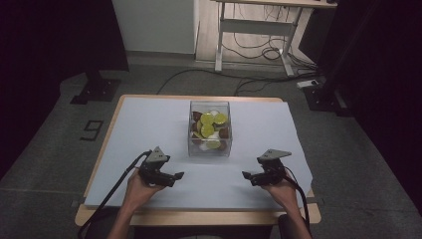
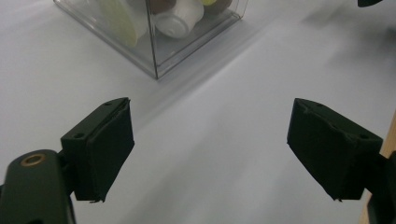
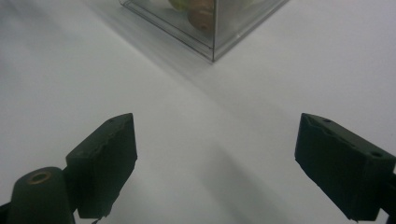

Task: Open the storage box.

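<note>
A clear plastic box [image 1: 210, 130] stands near the middle of the pale sheet [image 1: 149, 124] that covers the table [image 1: 199, 218], filled with yellow-green, brown and white capsules [image 1: 208, 130]. The left gripper [image 1: 176, 176] and the right gripper [image 1: 247, 175] hover over the sheet's near edge, one on each side of the box and apart from it, tips turned inward. Both have their jaws spread wide with nothing between the pads; each gripper view shows a near corner of the box ahead
</note>
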A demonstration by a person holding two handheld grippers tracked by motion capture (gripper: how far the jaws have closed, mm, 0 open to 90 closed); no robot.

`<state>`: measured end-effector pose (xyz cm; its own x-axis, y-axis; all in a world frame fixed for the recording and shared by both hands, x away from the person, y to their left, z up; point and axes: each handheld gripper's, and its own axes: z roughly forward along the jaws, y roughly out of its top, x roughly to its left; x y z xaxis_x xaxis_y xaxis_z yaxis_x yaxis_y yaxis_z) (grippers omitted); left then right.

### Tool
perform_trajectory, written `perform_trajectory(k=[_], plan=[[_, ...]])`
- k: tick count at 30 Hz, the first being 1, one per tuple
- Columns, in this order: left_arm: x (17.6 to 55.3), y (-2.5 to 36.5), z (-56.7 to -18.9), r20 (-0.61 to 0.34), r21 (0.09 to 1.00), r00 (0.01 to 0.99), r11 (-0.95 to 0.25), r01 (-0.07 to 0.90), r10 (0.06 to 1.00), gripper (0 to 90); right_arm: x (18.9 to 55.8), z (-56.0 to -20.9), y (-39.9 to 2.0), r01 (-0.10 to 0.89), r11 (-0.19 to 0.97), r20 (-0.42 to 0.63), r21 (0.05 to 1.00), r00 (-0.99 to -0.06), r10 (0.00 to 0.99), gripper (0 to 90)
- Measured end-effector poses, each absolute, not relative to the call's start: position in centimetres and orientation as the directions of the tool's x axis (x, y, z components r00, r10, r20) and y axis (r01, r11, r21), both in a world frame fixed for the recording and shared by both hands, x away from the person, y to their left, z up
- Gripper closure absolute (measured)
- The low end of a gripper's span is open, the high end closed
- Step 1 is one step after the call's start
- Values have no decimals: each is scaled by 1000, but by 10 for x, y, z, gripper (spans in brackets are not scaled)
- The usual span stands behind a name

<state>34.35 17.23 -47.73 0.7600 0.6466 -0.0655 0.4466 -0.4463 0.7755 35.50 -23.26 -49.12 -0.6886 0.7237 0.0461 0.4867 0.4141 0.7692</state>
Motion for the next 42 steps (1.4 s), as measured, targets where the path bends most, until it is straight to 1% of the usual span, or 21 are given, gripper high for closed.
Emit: perform_trajectory(k=[13,19,26,31,33,37,42], plan=[[353,158,-466,-69,790,770,-437,430,634,152,361,-481,-221,465,421,35,779,-702,711,130],[360,152,-463,-49,795,774,-444,413,631,195,364,-478,-215,465,411,50,784,-708,705,137],[369,145,-460,-57,804,783,-436,404,620,218,367,-475,-209,461,398,66,793,-715,696,173],[373,137,-459,-61,806,795,-440,396,604,218,369,-472,-206,437,418,38,797,-726,687,188],[375,135,-459,-65,805,800,-442,395,596,218,370,-471,-204,430,421,35,798,-732,681,186],[377,129,-460,-62,801,807,-453,391,587,218,372,-472,-200,426,428,28,797,-735,678,152],[381,124,-459,-65,807,812,-449,385,580,218,376,-473,-196,443,423,50,790,-735,676,118]])
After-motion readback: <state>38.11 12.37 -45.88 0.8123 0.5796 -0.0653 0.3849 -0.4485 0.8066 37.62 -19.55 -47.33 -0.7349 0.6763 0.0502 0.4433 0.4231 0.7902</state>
